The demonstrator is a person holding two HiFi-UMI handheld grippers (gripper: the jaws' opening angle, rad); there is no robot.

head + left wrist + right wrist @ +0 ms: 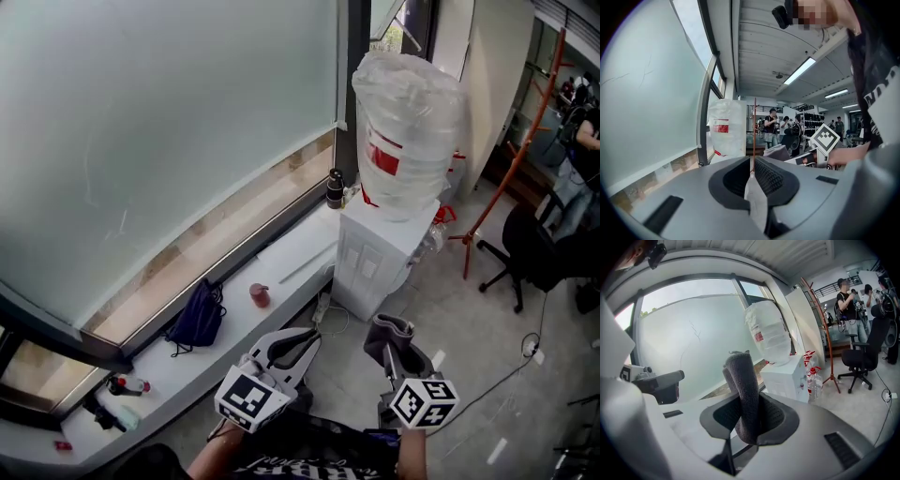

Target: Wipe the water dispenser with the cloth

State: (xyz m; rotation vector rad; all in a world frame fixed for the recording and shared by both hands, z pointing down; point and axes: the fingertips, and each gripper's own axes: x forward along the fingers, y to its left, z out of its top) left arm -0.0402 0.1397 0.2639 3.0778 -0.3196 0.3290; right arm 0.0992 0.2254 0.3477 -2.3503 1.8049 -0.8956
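The white water dispenser point(373, 260) stands on the floor by the window ledge, carrying a large bottle point(408, 127) wrapped in clear plastic. It also shows in the right gripper view point(785, 376) and, further off, in the left gripper view point(725, 129). My right gripper point(392, 361) is shut on a rolled grey cloth point(388, 336), which stands up from between the jaws point(743, 390). It is held a short way in front of the dispenser, not touching it. My left gripper point(312, 337) is beside it on the left, its jaws together and nothing between them point(751, 168).
On the white window ledge point(281, 253) lie a dark blue bag point(197, 319), a red cup point(260, 295) and a black bottle point(335, 187). An orange stand point(511, 169) and a black office chair point(525, 253) are to the right. Small bottles point(813, 380) stand beside the dispenser. People stand far back.
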